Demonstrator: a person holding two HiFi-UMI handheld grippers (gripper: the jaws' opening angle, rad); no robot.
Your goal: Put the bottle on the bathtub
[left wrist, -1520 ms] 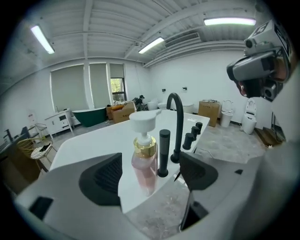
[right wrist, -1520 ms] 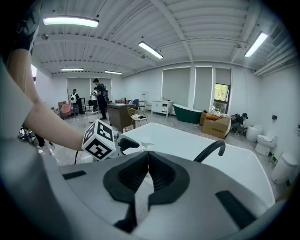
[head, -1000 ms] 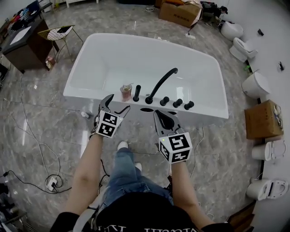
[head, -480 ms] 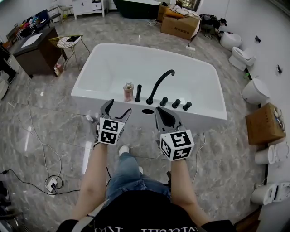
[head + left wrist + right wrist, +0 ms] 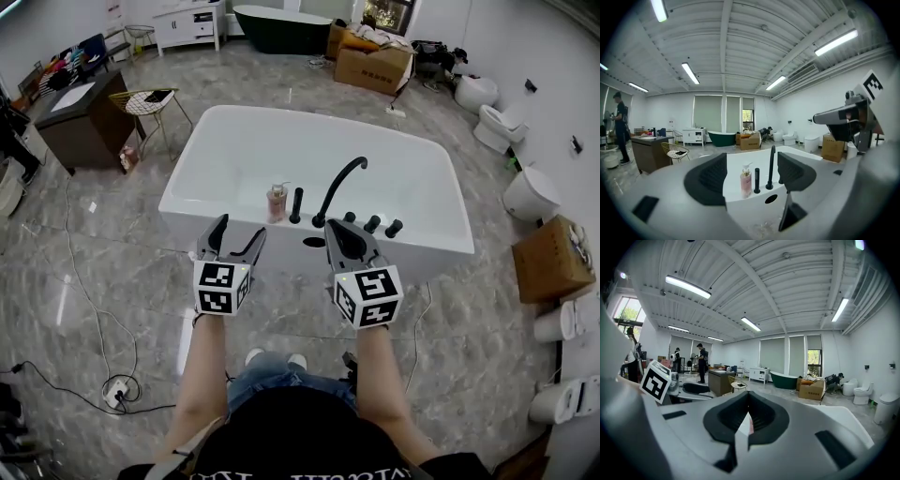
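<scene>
A pink pump bottle (image 5: 277,202) stands upright on the near rim of the white bathtub (image 5: 187,217), just left of the black faucet (image 5: 336,186). My left gripper (image 5: 240,228) hovers short of the rim, apart from the bottle. It is open, its jaws have just been closing a little, and nothing is between them. In the left gripper view the bottle (image 5: 746,181) shows in the distance between the two pads. My right gripper (image 5: 348,225) floats beside it, in front of the faucet knobs, shut and empty (image 5: 746,416).
Black knobs (image 5: 382,226) line the rim right of the faucet. A dark desk (image 5: 80,105) and wire chair (image 5: 145,97) stand far left. Cardboard boxes (image 5: 380,64) and toilets (image 5: 527,194) lie behind and right. Cables (image 5: 103,375) trail over the floor. A person (image 5: 619,126) stands far left.
Both grippers have lifted and drawn back from the tub rim, the left one farther. The bottle has stayed put on the rim. More of the room's far end shows now.
</scene>
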